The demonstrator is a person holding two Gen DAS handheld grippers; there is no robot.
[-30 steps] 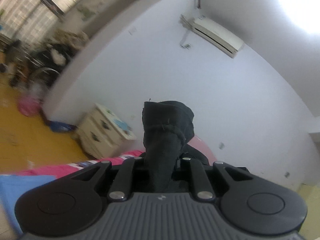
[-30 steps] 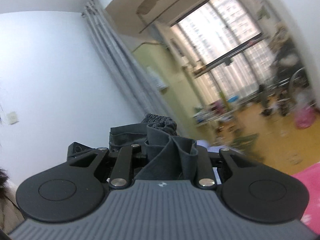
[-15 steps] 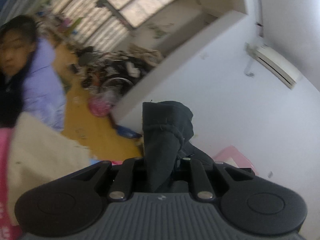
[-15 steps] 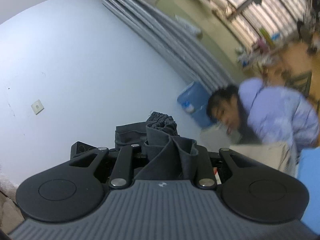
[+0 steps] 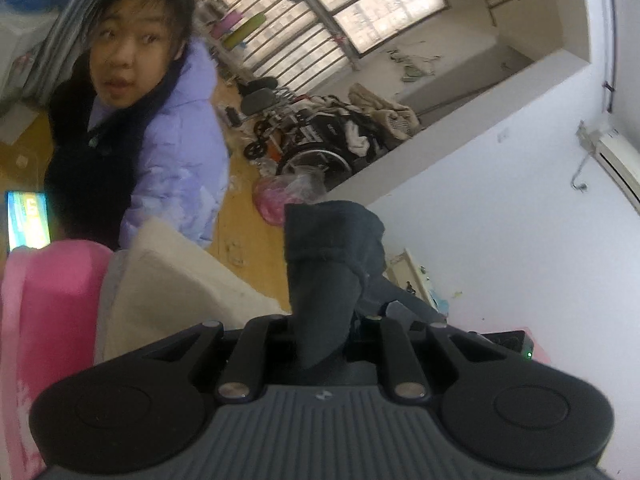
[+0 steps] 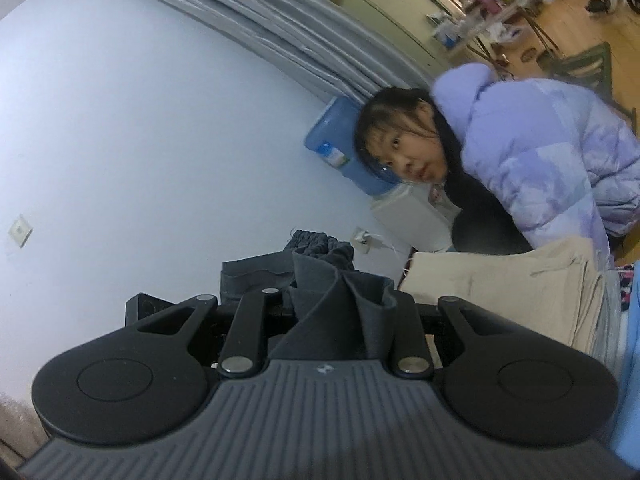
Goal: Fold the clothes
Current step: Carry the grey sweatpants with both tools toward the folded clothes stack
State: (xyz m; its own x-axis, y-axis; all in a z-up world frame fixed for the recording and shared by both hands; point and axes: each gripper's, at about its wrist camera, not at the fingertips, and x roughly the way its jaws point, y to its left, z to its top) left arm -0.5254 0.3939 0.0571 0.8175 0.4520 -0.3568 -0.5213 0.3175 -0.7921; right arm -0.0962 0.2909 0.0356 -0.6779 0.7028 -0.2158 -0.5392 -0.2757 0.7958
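Note:
A dark grey garment (image 5: 324,276) sticks up from between the fingers of my left gripper (image 5: 320,320), which is shut on a bunched fold of it. In the right wrist view the same dark cloth (image 6: 340,300), with a gathered elastic edge at its top, is pinched in my right gripper (image 6: 332,312), also shut. The fingertips of both grippers are hidden by the fabric. Both grippers are held in the air and tilted.
A person in a lilac puffer jacket (image 5: 172,152) stands close, beside a beige folded cloth (image 5: 176,288) and a pink item (image 5: 48,300). A wheelchair (image 5: 304,140) piled with clothes stands by the window. A water dispenser (image 6: 360,152) is at the wall.
Both views have swung and rolled downward from bare wall and window. The person and the beige cloth have come into view. Both grips on the dark garment are unchanged.

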